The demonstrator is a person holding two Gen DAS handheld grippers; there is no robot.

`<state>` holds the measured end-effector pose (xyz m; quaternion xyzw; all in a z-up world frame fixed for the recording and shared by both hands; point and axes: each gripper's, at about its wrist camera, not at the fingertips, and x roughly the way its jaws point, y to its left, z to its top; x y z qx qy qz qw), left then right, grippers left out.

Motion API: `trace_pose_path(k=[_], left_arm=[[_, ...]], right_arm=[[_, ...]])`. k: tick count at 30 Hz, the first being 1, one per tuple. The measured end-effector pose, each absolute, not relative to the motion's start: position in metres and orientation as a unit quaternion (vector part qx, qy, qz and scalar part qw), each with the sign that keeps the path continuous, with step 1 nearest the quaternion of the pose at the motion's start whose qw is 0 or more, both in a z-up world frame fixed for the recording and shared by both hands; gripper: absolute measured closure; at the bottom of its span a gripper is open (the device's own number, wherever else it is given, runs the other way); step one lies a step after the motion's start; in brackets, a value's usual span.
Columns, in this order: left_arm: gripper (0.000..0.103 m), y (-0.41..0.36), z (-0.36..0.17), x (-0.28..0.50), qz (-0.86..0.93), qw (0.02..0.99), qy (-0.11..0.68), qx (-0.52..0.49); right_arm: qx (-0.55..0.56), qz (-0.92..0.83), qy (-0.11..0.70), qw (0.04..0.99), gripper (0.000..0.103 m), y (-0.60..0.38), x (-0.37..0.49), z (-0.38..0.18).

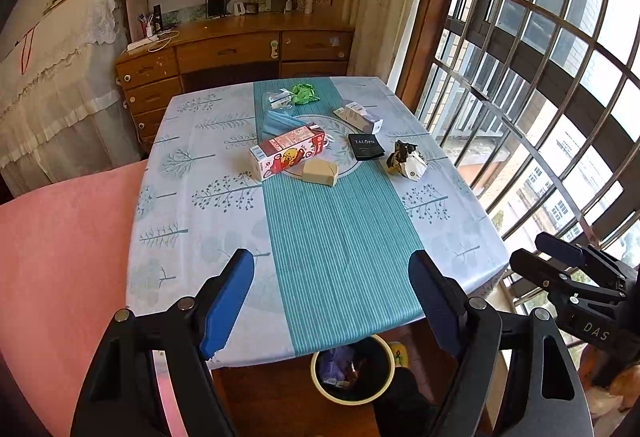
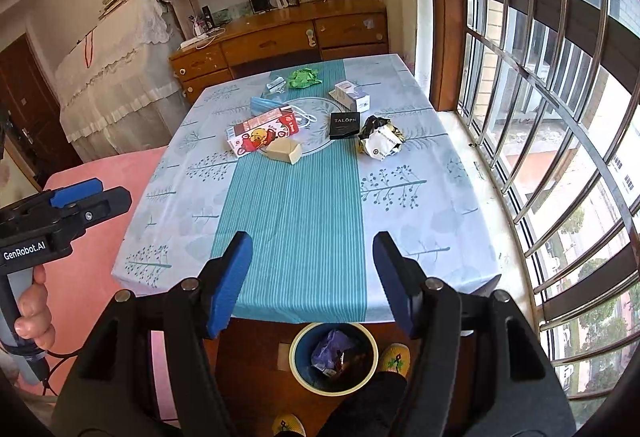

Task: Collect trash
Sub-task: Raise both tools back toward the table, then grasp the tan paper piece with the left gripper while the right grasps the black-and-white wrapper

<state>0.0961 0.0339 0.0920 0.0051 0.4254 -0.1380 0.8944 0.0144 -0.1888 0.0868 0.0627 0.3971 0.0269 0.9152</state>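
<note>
Both left gripper (image 1: 332,301) and right gripper (image 2: 312,283) spread wide and empty, well short of the litter ahead across the table (image 1: 192,205): red snack carton (image 1: 286,155) and beige box (image 1: 320,173) likely light, crushable, best pinched across narrow sides, for the bin (image 2: 294,357) just below.

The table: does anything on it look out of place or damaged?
Yes. Litter lies loose over the far half of the table: a red carton on its side, a crumpled black and white wrapper, a crumpled green wrapper. Nothing looks spilled.
</note>
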Motion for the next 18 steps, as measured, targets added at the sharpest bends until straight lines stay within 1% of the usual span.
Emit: trace_pose_path(k=[4, 9, 13, 18], left_arm=[[0.023, 0.016, 0.067, 0.154, -0.12, 0.891, 0.438, -0.01], [0.023, -0.01, 0.02, 0.237, -0.082, 0.874, 0.478, -0.022], [0.023, -0.028, -0.016, 0.297, -0.06, 0.862, 0.503, -0.018], [0.023, -0.039, -0.049, 0.348, -0.037, 0.851, 0.523, -0.023]], right_arm=[[0.06, 0.042, 0.415, 0.907, 0.043, -0.223, 0.077, 0.062], [0.036, 0.07, 0.448, 0.891, 0.042, -0.263, 0.162, 0.029], [0.008, 0.098, 0.465, 0.88, 0.037, -0.286, 0.228, 0.006], [-0.02, 0.131, 0.48, 0.867, 0.036, -0.292, 0.29, -0.023]])
